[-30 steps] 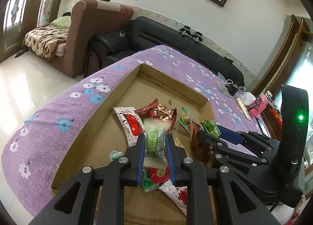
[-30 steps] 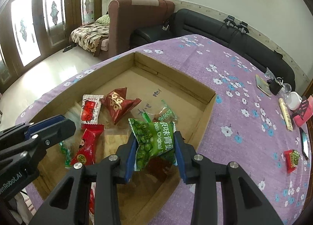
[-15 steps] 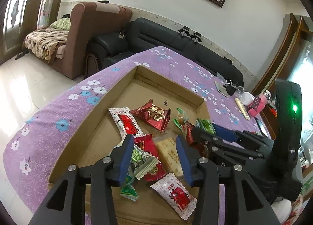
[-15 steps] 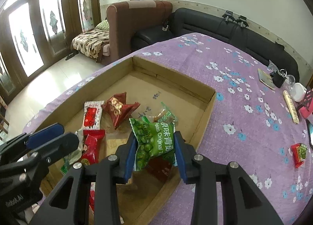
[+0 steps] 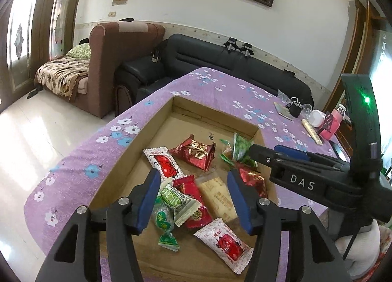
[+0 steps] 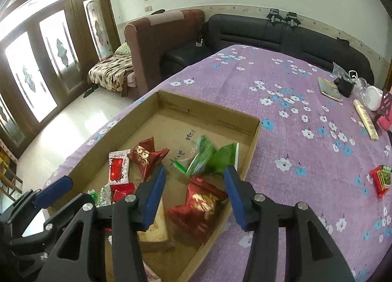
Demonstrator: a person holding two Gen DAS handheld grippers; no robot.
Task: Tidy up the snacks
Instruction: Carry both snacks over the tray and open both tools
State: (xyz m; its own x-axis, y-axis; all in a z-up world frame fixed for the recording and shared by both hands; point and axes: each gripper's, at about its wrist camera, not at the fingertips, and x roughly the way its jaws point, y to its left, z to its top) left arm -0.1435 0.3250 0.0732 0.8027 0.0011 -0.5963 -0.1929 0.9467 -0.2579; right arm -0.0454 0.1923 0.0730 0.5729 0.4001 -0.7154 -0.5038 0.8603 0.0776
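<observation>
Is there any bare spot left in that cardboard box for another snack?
Yes: the far end of the cardboard box is bare floor, between its far wall and the dark red packet. The near half is crowded, with packets overlapping under the left gripper and right gripper. On the purple cloth, one red snack lies alone.

Your left claw [image 5: 193, 195] and your right claw [image 6: 194, 192] both hang with blue pads spread wide and nothing between them, the right one just beside the left.
</observation>
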